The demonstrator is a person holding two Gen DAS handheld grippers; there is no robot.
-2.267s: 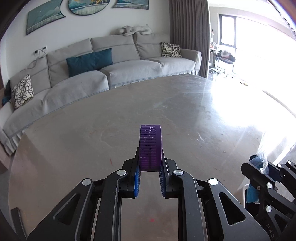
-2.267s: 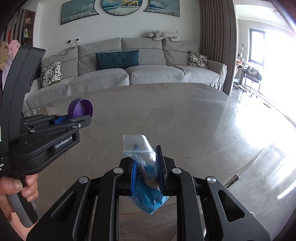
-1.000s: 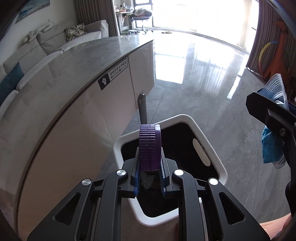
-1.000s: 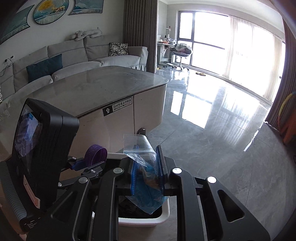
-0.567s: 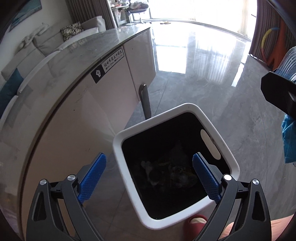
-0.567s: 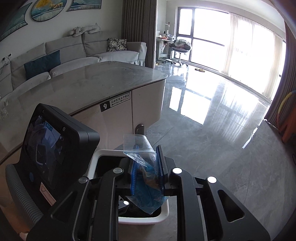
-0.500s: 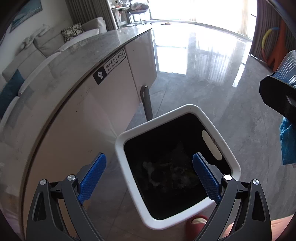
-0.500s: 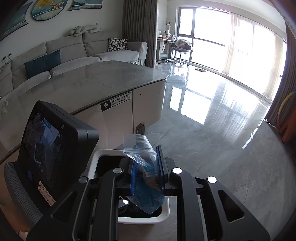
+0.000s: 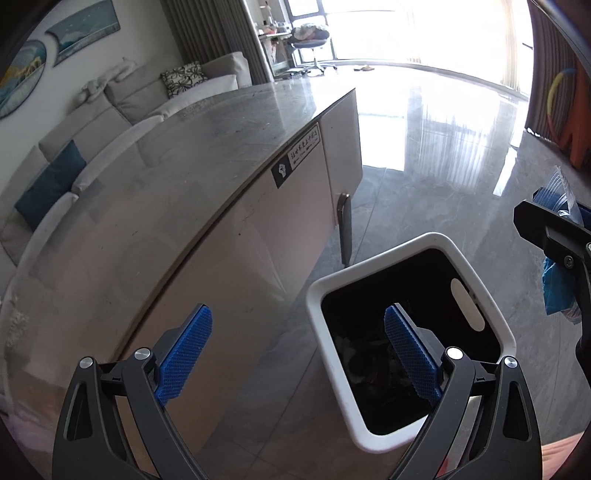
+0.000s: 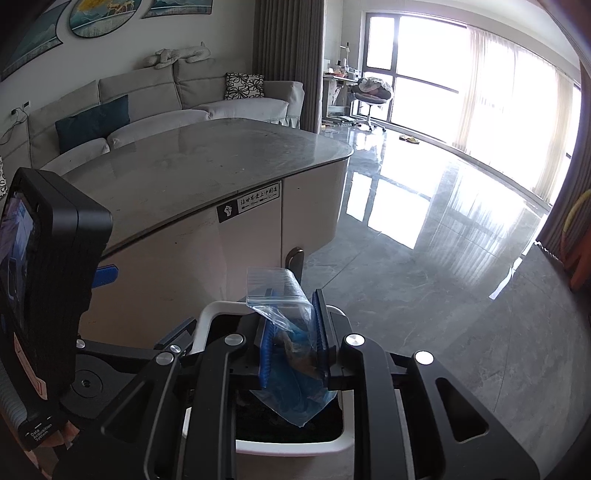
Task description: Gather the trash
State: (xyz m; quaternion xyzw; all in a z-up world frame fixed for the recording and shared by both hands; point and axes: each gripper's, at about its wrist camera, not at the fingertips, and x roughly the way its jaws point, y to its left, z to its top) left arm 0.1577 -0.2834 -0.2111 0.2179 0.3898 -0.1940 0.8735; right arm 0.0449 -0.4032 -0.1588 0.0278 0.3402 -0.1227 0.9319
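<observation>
One clear plastic bag (image 10: 291,347) of blue scraps sits clenched in the right gripper (image 10: 293,354), tilted down over the white bin (image 10: 295,448) beside the desk (image 10: 207,162). Only the left wrist view shows the left gripper (image 9: 295,354), jaws spread wide with nothing between them, above the bin's dark inside.

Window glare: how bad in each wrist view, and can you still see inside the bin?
Left wrist: window blown out white, glare streaks the floor; the bin interior is near-black, contents barely readable. Right wrist: window overexposed, sofa side fine; the plastic bag in the fingers hides most of the bin.
</observation>
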